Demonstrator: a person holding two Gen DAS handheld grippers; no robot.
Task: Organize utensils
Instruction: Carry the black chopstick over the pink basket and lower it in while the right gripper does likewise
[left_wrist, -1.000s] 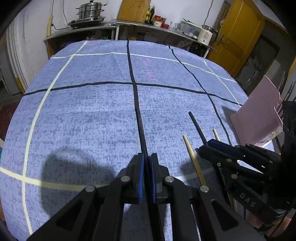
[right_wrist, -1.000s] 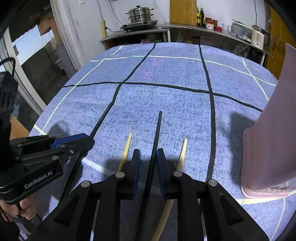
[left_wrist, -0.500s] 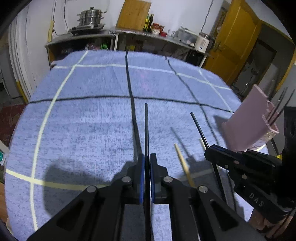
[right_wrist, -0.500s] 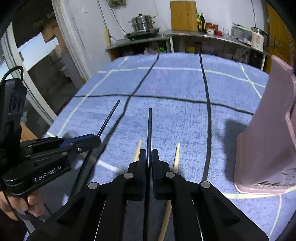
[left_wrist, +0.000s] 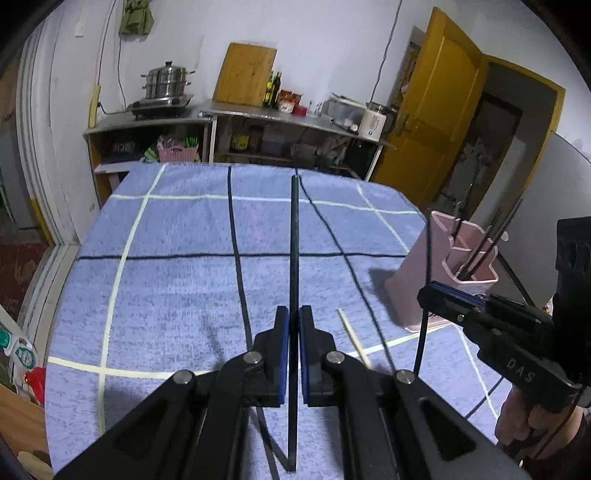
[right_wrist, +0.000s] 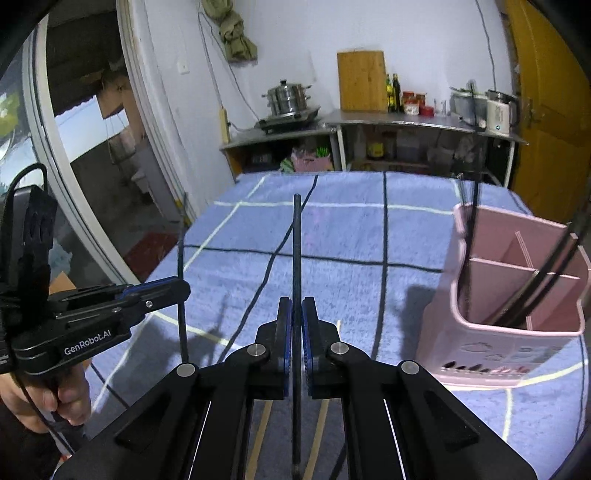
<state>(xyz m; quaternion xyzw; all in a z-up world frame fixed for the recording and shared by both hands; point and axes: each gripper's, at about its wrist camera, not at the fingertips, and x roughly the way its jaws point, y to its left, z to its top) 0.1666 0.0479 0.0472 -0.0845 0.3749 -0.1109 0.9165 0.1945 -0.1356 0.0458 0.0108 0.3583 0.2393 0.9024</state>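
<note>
Blue cloth (left_wrist: 177, 280), nubby and crossed with black and pale lines, covers the table below me; a steel counter with a steamer pot (right_wrist: 290, 98) sits at the far wall. My left gripper (left_wrist: 293, 350) is clamped on a thin black chopstick (left_wrist: 294, 236), its blue pads tight on the shaft, the tip pointing away toward the far edge. My right gripper (right_wrist: 296, 343) pinches a second black chopstick (right_wrist: 296, 251) the same way. Both sticks are off the cloth, held in the air.

The pink holder (right_wrist: 517, 295) stands at the right, a smooth plastic box with thin dividers and drain slots low on its wall; several dark sticks already lean in it. Two pale wooden chopsticks (right_wrist: 321, 435) lie on the cloth near me, under my right gripper.

To do this well, I judge I should bring one stick over at a time so my two grippers don't cross, tilt the tip down over a compartment, and only loosen once the tip is inside the walls. These rods are slim, smooth and round, so they may swivel in my pads; a steady, slow swing should keep them aligned.
</note>
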